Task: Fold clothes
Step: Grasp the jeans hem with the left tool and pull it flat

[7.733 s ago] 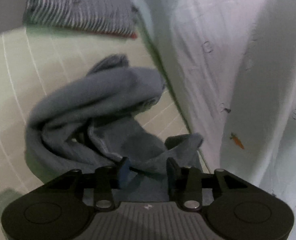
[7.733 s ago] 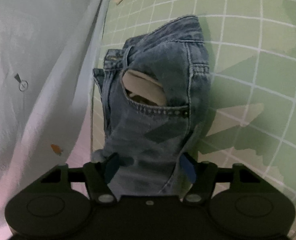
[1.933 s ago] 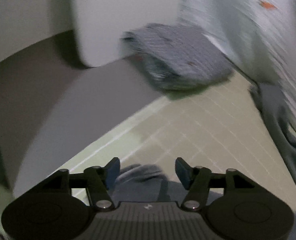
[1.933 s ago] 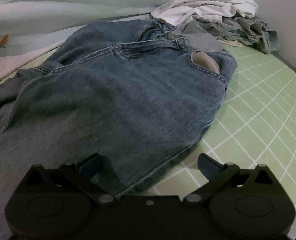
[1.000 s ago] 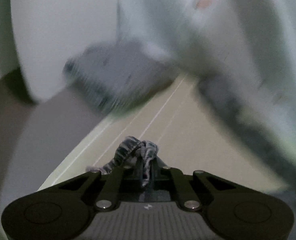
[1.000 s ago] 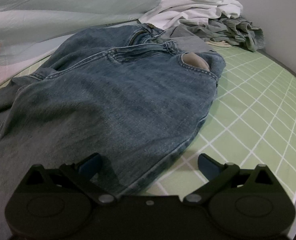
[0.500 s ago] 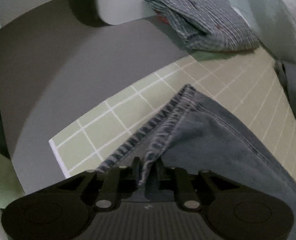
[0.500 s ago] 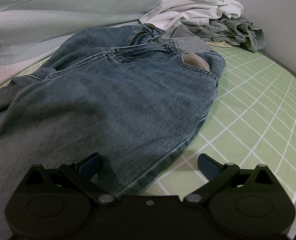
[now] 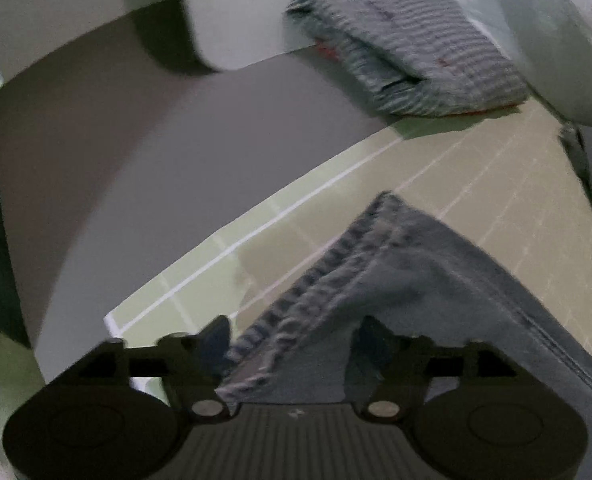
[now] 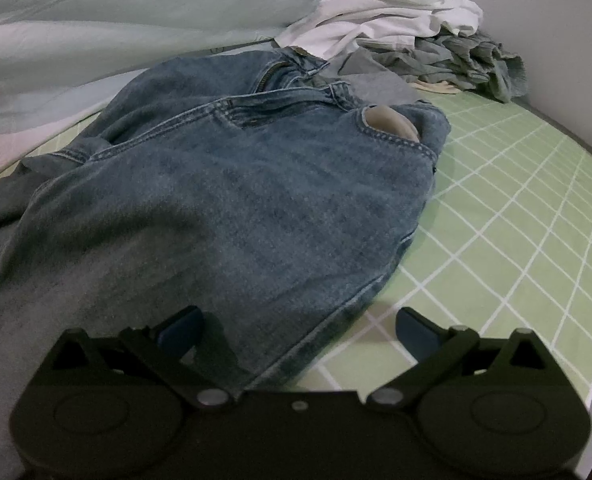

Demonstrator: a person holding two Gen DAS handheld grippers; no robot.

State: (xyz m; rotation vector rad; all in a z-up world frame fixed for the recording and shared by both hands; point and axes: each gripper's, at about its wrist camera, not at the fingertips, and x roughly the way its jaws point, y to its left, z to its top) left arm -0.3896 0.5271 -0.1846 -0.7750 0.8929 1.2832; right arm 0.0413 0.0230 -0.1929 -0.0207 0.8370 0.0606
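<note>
- Covering the bed is a green sheet with a white grid, and a pale quilt printed with small carrots is heaped along its far side in the right wrist view.
- Beyond the sheet's edge in the left wrist view lies a bare grey surface, with a white wall behind it.
- A folded grey striped garment sits at the far end of the sheet, near that wall.
- A white shirt and a crumpled grey-green garment are piled at the other end, just past the jeans' waistband.
- The blue jeans lie spread on the sheet, waistband far from the right wrist camera, a pale pocket lining showing at one hip.
- The left gripper has its fingers apart, with the stitched hem of a jeans leg lying loose between them.
- The right gripper is spread wide over the near edge of the denim, grasping nothing.
</note>
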